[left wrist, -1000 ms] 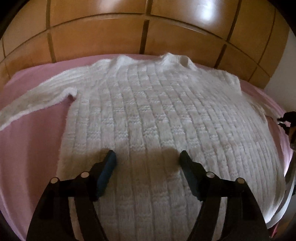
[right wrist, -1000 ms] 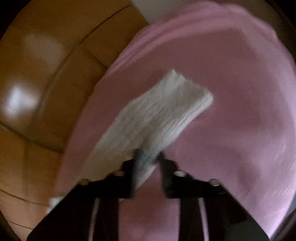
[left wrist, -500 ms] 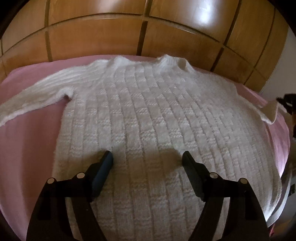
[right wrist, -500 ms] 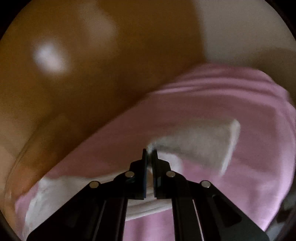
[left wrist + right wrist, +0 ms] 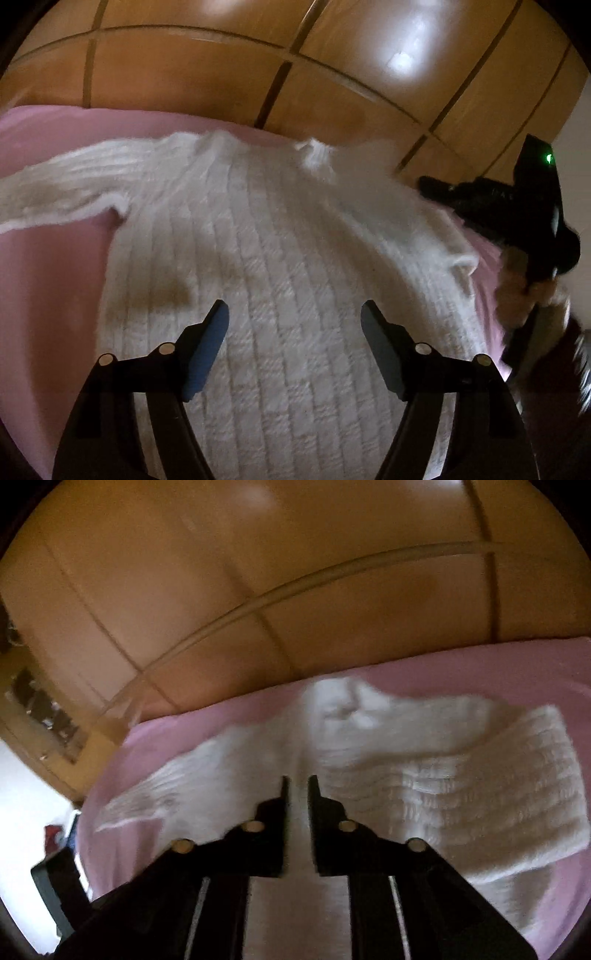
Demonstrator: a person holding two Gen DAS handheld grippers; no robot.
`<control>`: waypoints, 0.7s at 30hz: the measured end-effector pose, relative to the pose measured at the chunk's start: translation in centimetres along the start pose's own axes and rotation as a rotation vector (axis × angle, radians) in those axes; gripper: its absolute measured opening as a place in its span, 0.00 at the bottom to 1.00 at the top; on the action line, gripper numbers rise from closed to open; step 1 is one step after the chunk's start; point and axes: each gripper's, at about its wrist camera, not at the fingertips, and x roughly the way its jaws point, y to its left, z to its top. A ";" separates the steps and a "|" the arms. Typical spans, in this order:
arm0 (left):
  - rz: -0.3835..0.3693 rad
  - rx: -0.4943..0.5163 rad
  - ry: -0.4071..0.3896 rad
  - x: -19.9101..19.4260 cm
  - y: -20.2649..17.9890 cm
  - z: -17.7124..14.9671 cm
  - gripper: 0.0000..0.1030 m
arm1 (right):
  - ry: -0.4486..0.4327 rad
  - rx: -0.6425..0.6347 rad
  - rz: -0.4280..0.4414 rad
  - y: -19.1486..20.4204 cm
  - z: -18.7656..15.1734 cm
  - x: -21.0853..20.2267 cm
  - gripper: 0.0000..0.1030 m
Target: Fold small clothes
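A white knit sweater [image 5: 280, 258] lies flat on a pink bed sheet [image 5: 48, 288], neck toward the wooden wall. My left gripper [image 5: 293, 321] is open and empty, hovering over the sweater's lower body. My right gripper [image 5: 297, 786] has its jaws nearly closed with a narrow gap over the sweater [image 5: 461, 786]; whether it pinches cloth I cannot tell. The right sleeve [image 5: 517, 786] lies folded across the body. The right gripper also shows in the left wrist view [image 5: 517, 206], at the sweater's right shoulder. The left sleeve [image 5: 66, 184] lies stretched out to the left.
A glossy wooden panelled wall [image 5: 258, 74] rises right behind the bed. The pink sheet [image 5: 480, 668] surrounds the sweater. Dark furniture and clutter [image 5: 55, 878] sit off the bed's left edge in the right wrist view.
My right gripper carried the right sleeve inward over the sweater's body and its jaws now show a small gap. My left gripper stayed open over the sweater, tilting slightly.
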 end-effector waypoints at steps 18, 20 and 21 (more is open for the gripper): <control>-0.139 -0.202 0.159 12.1 -0.2 7.4 0.06 | -0.031 0.204 -0.139 -10.8 -9.3 -10.3 0.78; -0.168 -0.200 0.088 10.7 -0.6 8.9 0.06 | -0.060 0.230 -0.159 -11.6 -8.9 -11.0 0.78; -0.185 -0.193 0.052 9.5 -0.7 9.6 0.06 | -0.075 0.238 -0.162 -11.9 -8.7 -11.4 0.78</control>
